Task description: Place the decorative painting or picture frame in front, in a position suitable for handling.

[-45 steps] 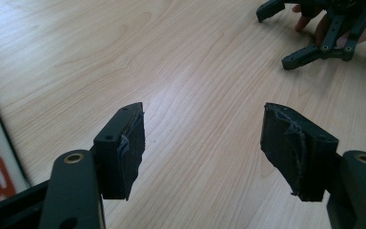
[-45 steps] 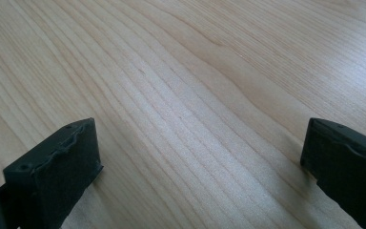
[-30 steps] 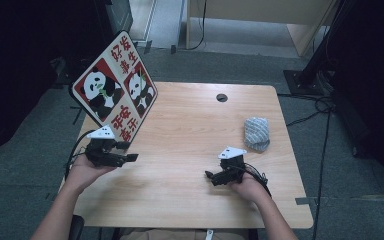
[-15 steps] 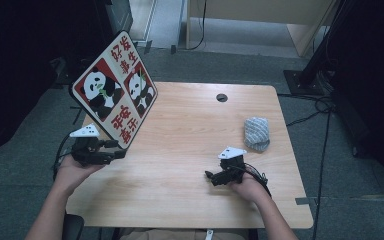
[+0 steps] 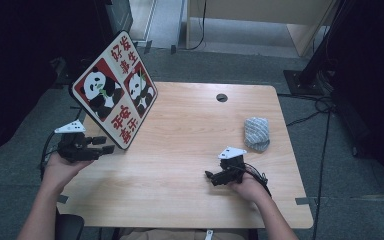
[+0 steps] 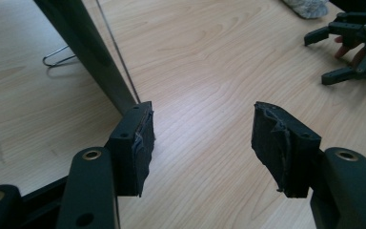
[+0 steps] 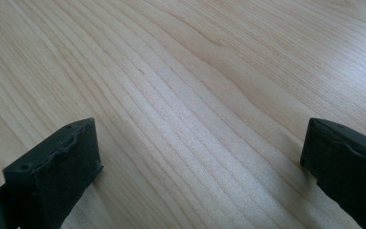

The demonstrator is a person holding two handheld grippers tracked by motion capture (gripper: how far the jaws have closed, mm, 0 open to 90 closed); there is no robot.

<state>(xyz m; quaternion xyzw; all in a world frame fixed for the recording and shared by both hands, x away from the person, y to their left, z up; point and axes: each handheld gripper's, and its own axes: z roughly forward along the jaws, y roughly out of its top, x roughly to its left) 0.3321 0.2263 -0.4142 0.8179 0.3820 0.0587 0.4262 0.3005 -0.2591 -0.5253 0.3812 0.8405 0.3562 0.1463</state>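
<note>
1. The panda sign board [image 5: 114, 90] is standing tilted on the table's [image 5: 180, 165] far-left corner, propped on a thin wire stand [image 6: 57, 58]; its lower edge is sitting just beside your left gripper [image 5: 107, 148].
2. You're holding the left gripper with its jaws well apart and nothing between them; they've just been closing a bit. In the left gripper view one pad is sitting right by the board's dark edge [image 6: 88, 47].
3. Your right gripper [image 5: 211, 176] is resting low over bare wood, jaws wide, holding nothing.
4. Risk: you're nudging that edge, the stand looks flimsy, so the board is likely tipping back or sliding off the corner.
5. Risk: you're gripping a thin slanted panel, so the pads could slip.
6. Look: white square board, rounded corners, two red-and-black panda panels, two panels of red characters, dark back.
7. The grey cloth bundle [image 5: 256, 133] is lying well apart, on the right.
</note>
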